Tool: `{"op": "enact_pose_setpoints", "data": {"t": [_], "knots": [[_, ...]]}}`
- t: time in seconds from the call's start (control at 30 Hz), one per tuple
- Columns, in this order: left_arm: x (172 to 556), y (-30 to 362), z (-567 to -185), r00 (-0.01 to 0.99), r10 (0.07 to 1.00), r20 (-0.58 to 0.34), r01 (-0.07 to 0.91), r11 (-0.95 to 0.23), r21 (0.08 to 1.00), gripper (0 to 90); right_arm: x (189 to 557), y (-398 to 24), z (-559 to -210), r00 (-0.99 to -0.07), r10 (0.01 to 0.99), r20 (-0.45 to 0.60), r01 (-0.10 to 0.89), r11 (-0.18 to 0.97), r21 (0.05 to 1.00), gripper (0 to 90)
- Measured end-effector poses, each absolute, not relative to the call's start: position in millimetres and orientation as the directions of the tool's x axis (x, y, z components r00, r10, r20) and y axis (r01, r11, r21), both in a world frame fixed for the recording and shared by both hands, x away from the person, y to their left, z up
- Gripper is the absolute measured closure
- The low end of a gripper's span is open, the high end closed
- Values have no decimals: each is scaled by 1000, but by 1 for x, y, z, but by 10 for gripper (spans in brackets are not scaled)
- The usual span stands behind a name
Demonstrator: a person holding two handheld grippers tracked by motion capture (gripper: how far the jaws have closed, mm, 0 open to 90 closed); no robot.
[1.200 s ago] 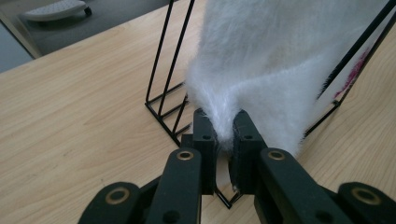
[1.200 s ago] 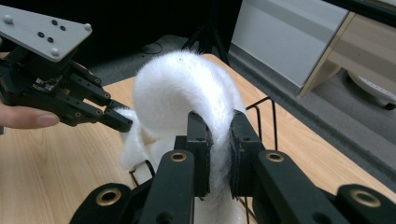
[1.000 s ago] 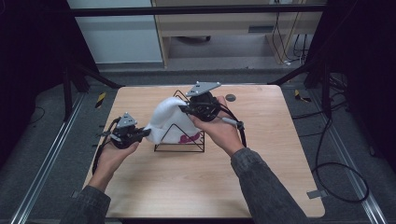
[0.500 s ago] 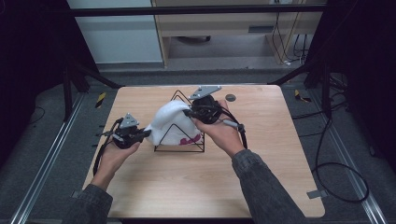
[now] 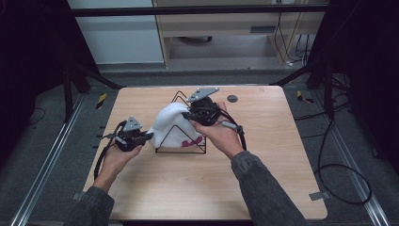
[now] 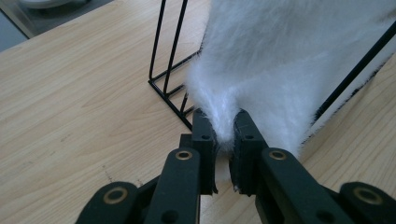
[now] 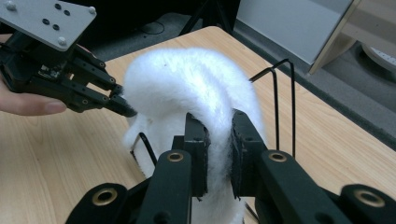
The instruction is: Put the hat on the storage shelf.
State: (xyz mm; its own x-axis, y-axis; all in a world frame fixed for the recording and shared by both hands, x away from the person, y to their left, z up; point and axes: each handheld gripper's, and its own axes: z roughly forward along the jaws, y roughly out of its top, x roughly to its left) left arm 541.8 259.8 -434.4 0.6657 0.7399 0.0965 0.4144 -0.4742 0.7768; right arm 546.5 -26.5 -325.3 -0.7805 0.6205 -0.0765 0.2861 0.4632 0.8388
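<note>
A white fluffy hat point(image 5: 173, 125) with a pink mark low on its front hangs over a black wire triangular stand point(image 5: 181, 149) in the middle of the wooden table point(image 5: 263, 141). My left gripper point(image 5: 148, 135) is shut on the hat's lower left edge; its jaws pinch a tuft of white fur point(image 6: 224, 122). My right gripper point(image 5: 187, 114) is shut on the hat's upper right side, with a fold of fur point(image 7: 218, 135) pressed between its pads. The other gripper point(image 7: 122, 107) also appears at the left in the right gripper view, biting the hat's far edge.
A small dark round disc point(image 5: 232, 98) lies near the table's back edge. Black cables point(image 5: 336, 174) trail on the floor to the right. Metal frame rails point(image 5: 47, 160) run along the floor on the left. A cabinet point(image 5: 207, 28) stands beyond the table.
The right hand and the hat's top have shifted slightly left and down over the stand. The left hand has stayed almost still.
</note>
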Motion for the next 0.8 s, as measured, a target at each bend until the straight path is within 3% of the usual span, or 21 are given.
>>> {"op": "enact_pose_setpoints", "data": {"t": [0.57, 0.8], "knots": [[537, 261, -444, 664, 744, 72, 427, -456, 781, 781, 547, -10, -318, -782, 616, -93, 289, 492, 821, 785], [533, 264, -435, 656, 750, 86, 404, -445, 799, 699, 545, -12, -319, -783, 617, -84, 303, 496, 814, 693]]}}
